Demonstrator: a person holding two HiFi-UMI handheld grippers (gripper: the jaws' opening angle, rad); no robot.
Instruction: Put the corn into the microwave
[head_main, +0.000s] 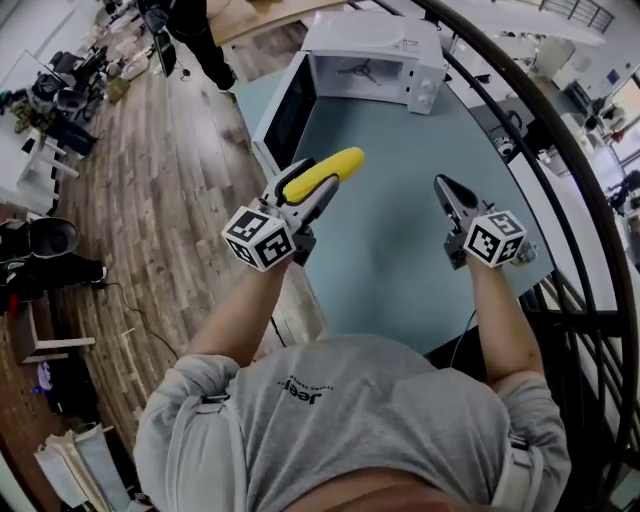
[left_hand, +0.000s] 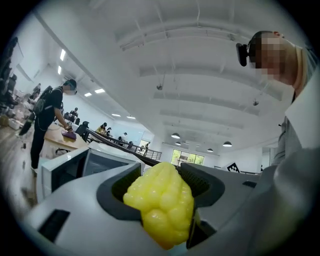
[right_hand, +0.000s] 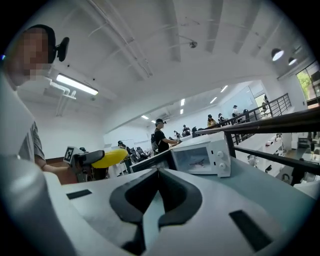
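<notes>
The yellow corn (head_main: 330, 172) is gripped lengthwise in my left gripper (head_main: 318, 190), its tip poking out past the fingers toward the microwave. In the left gripper view the corn (left_hand: 160, 200) fills the space between the dark pads, which press on both its sides. The white microwave (head_main: 372, 65) stands at the far end of the grey-blue table (head_main: 400, 250) with its door (head_main: 285, 115) swung open to the left. My right gripper (head_main: 445, 190) hovers over the table to the right, shut and holding nothing. Its view shows the microwave (right_hand: 200, 157) and the corn (right_hand: 110, 158) at left.
A black curved railing (head_main: 560, 150) runs along the table's right side. Wooden floor (head_main: 160, 200) lies to the left of the table's edge, with chairs and clutter further left. A person (head_main: 195, 35) stands beyond the table's far left corner.
</notes>
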